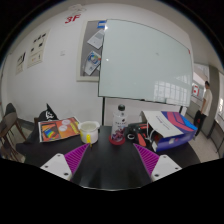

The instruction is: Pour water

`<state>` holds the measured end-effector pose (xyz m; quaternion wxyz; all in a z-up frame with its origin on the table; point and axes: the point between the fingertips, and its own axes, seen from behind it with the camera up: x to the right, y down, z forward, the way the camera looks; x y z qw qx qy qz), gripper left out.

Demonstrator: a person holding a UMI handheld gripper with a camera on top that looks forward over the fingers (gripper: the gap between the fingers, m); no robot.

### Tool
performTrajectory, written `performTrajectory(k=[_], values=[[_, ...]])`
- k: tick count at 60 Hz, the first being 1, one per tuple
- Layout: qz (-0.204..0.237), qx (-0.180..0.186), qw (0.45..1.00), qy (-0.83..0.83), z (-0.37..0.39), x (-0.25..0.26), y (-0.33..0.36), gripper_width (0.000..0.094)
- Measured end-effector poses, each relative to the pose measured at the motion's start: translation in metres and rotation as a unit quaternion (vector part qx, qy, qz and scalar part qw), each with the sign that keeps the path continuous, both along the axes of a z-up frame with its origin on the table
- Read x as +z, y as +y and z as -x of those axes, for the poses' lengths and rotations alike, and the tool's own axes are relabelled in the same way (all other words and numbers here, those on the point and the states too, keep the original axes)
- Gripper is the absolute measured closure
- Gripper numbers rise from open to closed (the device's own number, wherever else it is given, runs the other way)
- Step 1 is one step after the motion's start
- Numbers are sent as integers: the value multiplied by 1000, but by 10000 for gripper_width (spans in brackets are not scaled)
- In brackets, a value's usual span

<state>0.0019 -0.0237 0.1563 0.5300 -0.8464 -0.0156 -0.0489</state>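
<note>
A clear plastic bottle (121, 118) with a white cap stands upright on the dark table (112, 162), beyond my fingers and a little right of centre. At its foot sits a small dark red cup or dish (118, 139). A pale yellow cup (89, 131) stands to the bottle's left. My gripper (112, 163) is open, its purple pads (76, 157) spread wide apart with only bare table between them. The bottle is well ahead of the fingertips.
An orange book or box (59, 129) lies at the table's left. A stack of colourful boxes (169, 128) sits at the right. A whiteboard (143, 61) on a stand fills the wall behind. Chairs (11, 127) stand at the left.
</note>
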Motion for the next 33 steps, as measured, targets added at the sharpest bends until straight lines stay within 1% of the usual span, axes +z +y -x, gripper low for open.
performTrajectory(k=[7,16,25,33], values=[[0,-13,1000,-3,18,17,-65,93],[2,-22,1000,-3,35,29,-125,92],[4,-24,1000,-11,40,36,-156,93],[-2,-23,1000,-14,41,42,-162,93]])
